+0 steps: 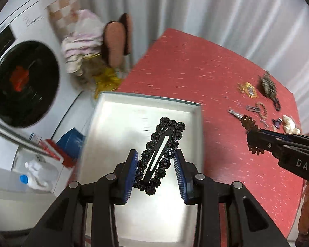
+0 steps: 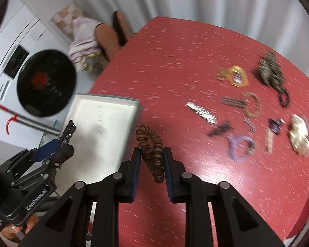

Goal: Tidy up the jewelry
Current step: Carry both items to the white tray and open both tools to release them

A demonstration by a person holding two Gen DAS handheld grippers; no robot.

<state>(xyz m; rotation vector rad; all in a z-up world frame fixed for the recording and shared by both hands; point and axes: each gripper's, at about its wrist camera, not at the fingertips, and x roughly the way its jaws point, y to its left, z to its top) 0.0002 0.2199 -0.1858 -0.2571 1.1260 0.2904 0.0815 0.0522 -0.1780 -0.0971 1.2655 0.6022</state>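
My left gripper (image 1: 155, 156) is shut on a black beaded snap hair clip (image 1: 160, 154), held over the silver tray (image 1: 113, 119) at the red table's left edge. My right gripper (image 2: 152, 154) is shut on a brown spiral hair tie (image 2: 151, 150), hanging above the red table just right of the tray (image 2: 86, 111). In the left wrist view the right gripper (image 1: 252, 139) comes in from the right with the brown tie (image 1: 249, 122). In the right wrist view the left gripper (image 2: 63, 142) sits at lower left with the black clip (image 2: 69, 130).
Several loose pieces lie on the table's right side: a gold brooch (image 2: 235, 79), a dark beaded piece (image 2: 270, 71), a silver clip (image 2: 201, 113), a purple tie (image 2: 240, 147), a cream scrunchie (image 2: 299, 132). A washing machine (image 1: 22, 82) and chair (image 1: 115, 43) stand past the table's left edge.
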